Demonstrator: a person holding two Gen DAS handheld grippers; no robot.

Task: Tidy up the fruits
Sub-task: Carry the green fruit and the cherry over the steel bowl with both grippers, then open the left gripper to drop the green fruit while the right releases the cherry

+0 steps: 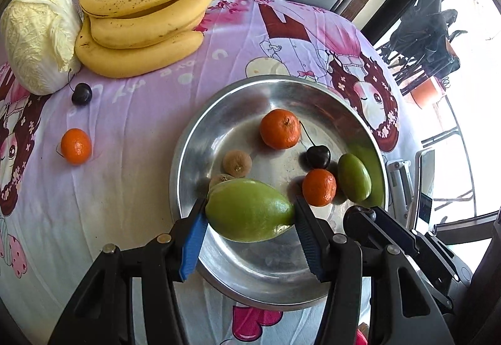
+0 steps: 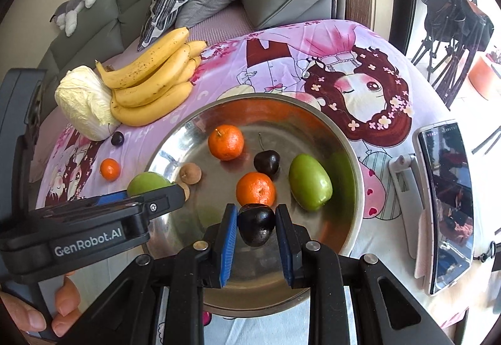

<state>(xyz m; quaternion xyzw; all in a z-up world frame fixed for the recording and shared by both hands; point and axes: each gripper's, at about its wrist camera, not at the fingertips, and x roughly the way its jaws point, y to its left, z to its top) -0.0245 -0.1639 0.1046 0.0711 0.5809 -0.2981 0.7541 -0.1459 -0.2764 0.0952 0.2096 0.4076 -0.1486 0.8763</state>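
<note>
The green mango (image 1: 249, 213), long axis crosswise between the left claw (image 1: 250, 216) pads, hung over the steel bowl's (image 1: 281, 85) near rim, while the right claw (image 2: 256, 224) pinched a dark cherry (image 2: 256, 224) above it.

Black-framed grippers, blue ribbed pads (image 2: 227, 243), silver rivets, white "GenRobot.AI" lettering, bare fingertips (image 2: 64, 302).
</note>
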